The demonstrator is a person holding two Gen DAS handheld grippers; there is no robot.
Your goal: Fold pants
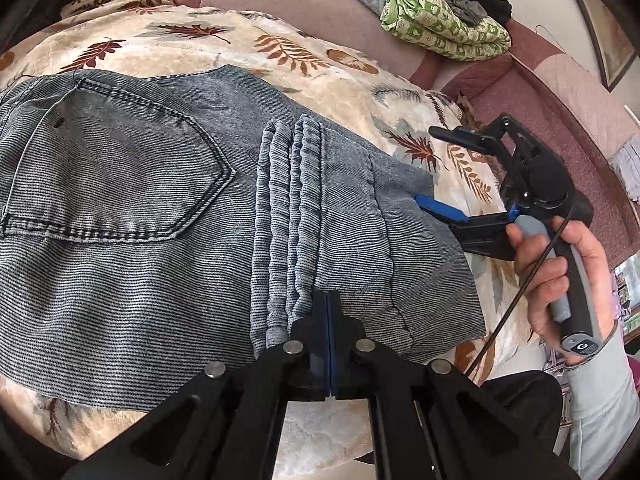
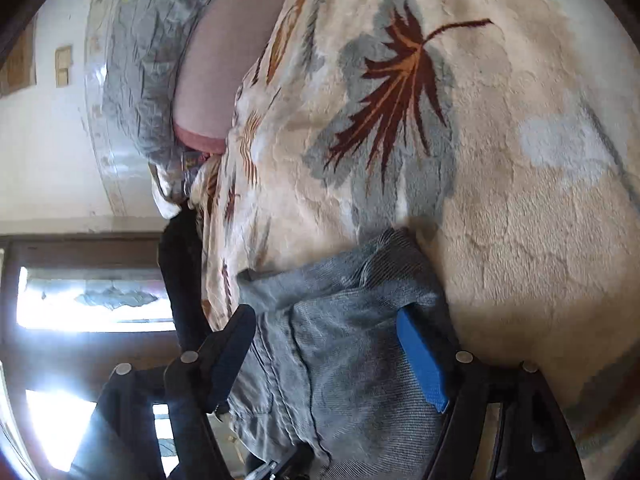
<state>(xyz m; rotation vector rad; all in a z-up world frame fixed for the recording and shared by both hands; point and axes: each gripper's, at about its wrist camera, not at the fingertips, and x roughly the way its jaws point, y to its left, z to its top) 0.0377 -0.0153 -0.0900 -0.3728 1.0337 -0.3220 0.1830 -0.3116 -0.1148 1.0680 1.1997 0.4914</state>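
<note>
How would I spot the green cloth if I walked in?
Start at the leaf-print blanket where the jeans lie. Past its far edge, on the pink couch, sits a bundled green cloth. Only it is bright green with white patterning; dark clothes are piled on it.

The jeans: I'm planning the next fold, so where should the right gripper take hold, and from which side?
Probably the right-hand folded edge of the jeans, approached from the right along the blanket. The right gripper is open there, its blue finger under the edge and its other above it. The left gripper is shut by the ribbed cuffs.
</note>
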